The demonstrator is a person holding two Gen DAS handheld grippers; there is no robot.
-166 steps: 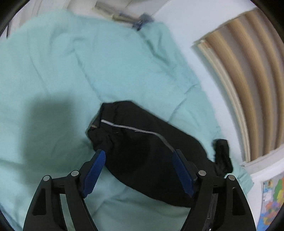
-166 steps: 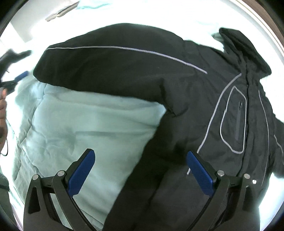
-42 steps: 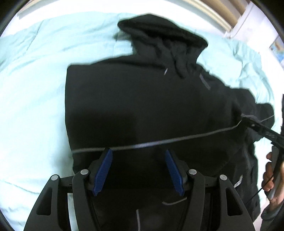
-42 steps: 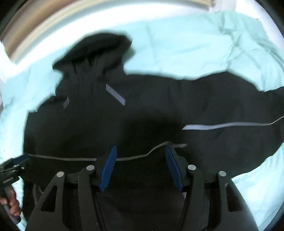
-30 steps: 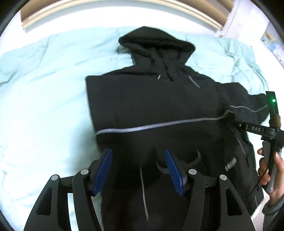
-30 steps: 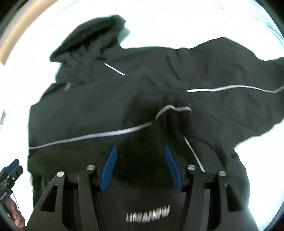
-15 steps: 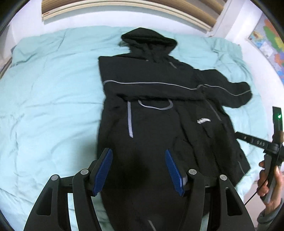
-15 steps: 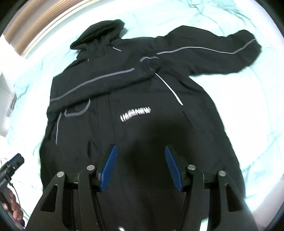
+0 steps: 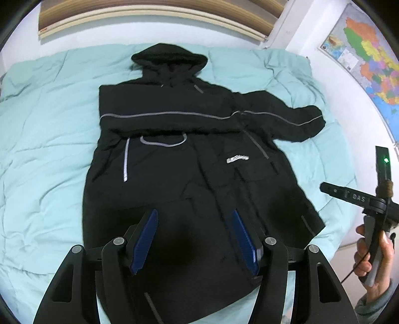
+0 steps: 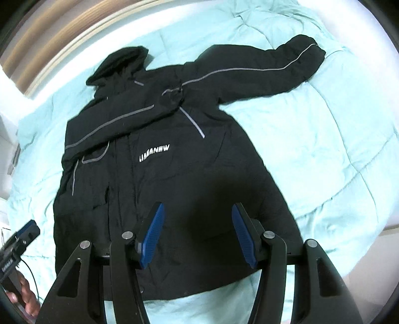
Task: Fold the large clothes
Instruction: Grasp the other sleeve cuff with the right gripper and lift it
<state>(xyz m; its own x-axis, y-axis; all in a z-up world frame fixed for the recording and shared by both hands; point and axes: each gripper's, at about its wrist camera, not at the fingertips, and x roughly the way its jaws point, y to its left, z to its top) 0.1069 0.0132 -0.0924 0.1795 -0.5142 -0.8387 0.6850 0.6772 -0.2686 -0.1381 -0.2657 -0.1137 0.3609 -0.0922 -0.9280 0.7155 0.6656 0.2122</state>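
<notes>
A black hooded jacket [image 9: 174, 162] lies front up on the bed, with its hood [image 9: 169, 59] toward the headboard. One sleeve [image 9: 162, 119] is folded across the chest. The other sleeve [image 9: 286, 119] stretches out to the right, as the right wrist view also shows for this sleeve [image 10: 261, 72]. My left gripper [image 9: 194, 214] hangs open above the jacket's lower part with nothing between its blue pads. My right gripper [image 10: 198, 206] is open too, high over the jacket [image 10: 174, 174] near its hem. Each gripper shows at the edge of the other's view: right gripper [image 9: 354, 197], left gripper [image 10: 22, 234].
A light teal duvet [image 9: 45, 149] covers the bed under the jacket. A wooden headboard [image 9: 149, 15] runs along the far side. A coloured map [image 9: 369, 57] hangs on the right wall. A person's hand [image 9: 374, 251] holds the right gripper by the bed's right edge.
Both grippers have drawn back from the jacket's chest toward its hem and risen. The whole jacket and more of the bed have come into view. The jaws have kept the same width.
</notes>
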